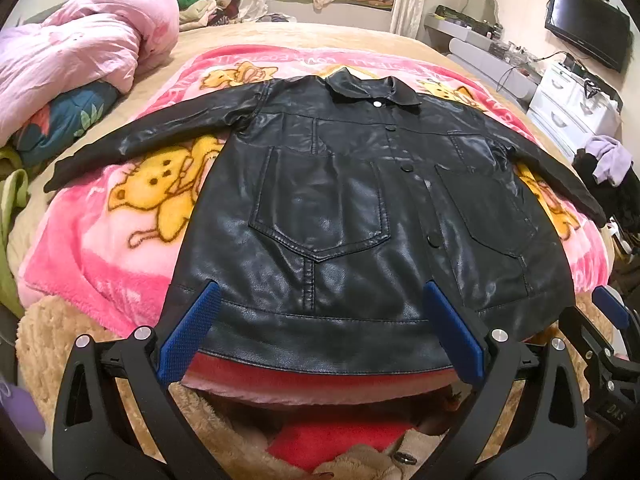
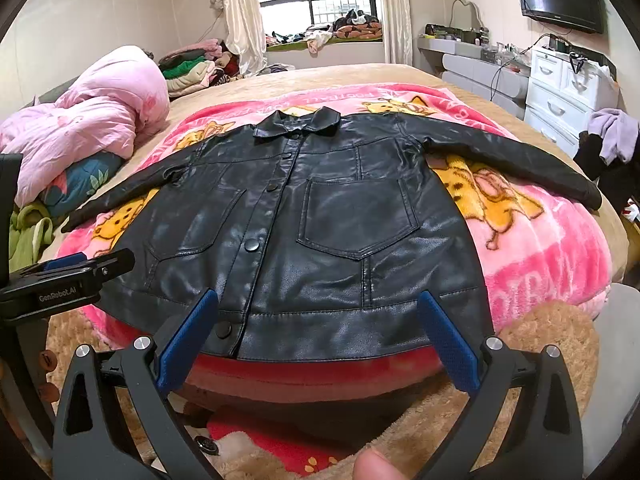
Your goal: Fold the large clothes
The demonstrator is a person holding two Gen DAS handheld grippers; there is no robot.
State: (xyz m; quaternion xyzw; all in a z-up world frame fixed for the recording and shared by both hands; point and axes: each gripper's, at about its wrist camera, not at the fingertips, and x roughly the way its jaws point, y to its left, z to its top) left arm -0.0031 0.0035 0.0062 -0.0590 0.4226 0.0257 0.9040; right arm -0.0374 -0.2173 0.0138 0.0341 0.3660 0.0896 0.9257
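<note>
Black leather jacket [image 1: 352,208] spread flat, front up and buttoned, on the pink blanket [image 1: 100,248] covering the bed, sleeves out to both sides. Likely heavy, fairly stiff and slick; best taken at a sleeve cuff or hem corner, where edges give purchase. Left tool [image 1: 320,336] and right tool [image 2: 318,340] both wide open, empty, hovering just short of the hem.

Both wrist cams sit near the bed's foot, angled down toward 12 o'clock, sharing the black leather button-front jacket [image 1: 352,208] [image 2: 304,232].
</note>
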